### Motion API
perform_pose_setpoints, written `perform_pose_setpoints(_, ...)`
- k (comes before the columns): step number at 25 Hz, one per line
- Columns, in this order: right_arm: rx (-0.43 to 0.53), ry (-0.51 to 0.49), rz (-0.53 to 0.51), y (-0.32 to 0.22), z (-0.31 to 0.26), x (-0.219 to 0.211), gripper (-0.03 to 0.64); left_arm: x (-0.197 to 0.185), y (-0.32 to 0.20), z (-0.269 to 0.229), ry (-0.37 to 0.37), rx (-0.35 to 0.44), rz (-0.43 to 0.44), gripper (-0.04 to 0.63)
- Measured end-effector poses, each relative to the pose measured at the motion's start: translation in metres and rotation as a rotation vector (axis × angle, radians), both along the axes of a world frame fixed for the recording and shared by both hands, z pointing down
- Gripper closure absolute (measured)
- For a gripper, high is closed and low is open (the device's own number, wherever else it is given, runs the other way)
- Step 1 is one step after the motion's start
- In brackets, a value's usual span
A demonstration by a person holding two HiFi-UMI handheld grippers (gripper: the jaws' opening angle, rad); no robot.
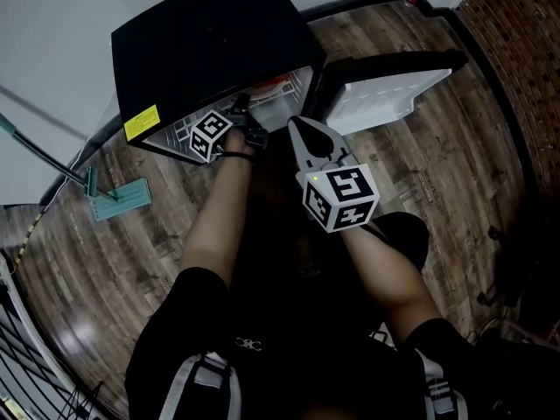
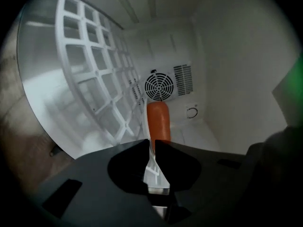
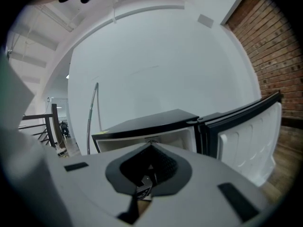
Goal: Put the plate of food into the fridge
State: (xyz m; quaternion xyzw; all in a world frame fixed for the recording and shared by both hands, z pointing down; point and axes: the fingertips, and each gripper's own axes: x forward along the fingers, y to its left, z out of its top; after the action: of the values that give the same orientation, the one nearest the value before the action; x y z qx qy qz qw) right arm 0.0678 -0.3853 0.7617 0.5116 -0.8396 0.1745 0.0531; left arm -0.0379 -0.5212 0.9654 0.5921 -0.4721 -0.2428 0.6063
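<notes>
The black mini fridge (image 1: 210, 42) stands on the floor with its door (image 1: 385, 94) swung open to the right. My left gripper (image 1: 252, 114) reaches into the fridge. In the left gripper view its jaws (image 2: 152, 143) are nearly together on a thin white plate rim (image 2: 152, 171). An orange sausage-shaped piece of food (image 2: 158, 122) lies just beyond them, in front of the round fan vent (image 2: 160, 86). The rest of the plate is hidden by the jaws. My right gripper (image 1: 308, 136) hovers shut and empty outside, facing the fridge (image 3: 156, 119) and door (image 3: 241, 136).
A white wire shelf (image 2: 94, 70) lines the left of the left gripper view. A teal mop (image 1: 118, 198) lies on the wood floor to the fridge's left. A brick wall (image 1: 516, 42) runs along the right, and a dark railing (image 1: 26, 357) sits at the lower left.
</notes>
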Motion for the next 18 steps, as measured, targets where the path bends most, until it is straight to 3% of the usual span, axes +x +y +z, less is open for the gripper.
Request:
perform_pose_setpoints(4,0.003,0.013,-0.010,0.002,0.001,-0.006,0.611,0.004,0.002,-0.002,-0.249,0.002,0.112,0.549)
perform_pose_setpoints(8,0.006,0.028,-0.027,0.005,0.002,-0.011,0.612,0.003,0.006,-0.003,-0.440,-0.014,0.178,0.521)
perform_pose_setpoints(12,-0.004,0.036,-0.028,0.004,0.006,-0.013,0.612,-0.015,0.012,-0.006,-0.624,-0.050,0.156,0.474)
perform_pose_setpoints(15,-0.009,0.041,-0.022,0.002,0.008,-0.014,0.611,-0.030,0.019,-0.013,-0.733,-0.027,0.142,0.473)
perform_pose_setpoints(16,-0.011,0.043,-0.021,0.001,0.009,-0.014,0.612,-0.032,0.022,-0.015,-0.765,-0.013,0.153,0.484)
perform_pose_setpoints(18,-0.016,0.047,-0.019,0.000,0.012,-0.015,0.612,-0.034,0.030,-0.020,-0.844,0.026,0.189,0.597)
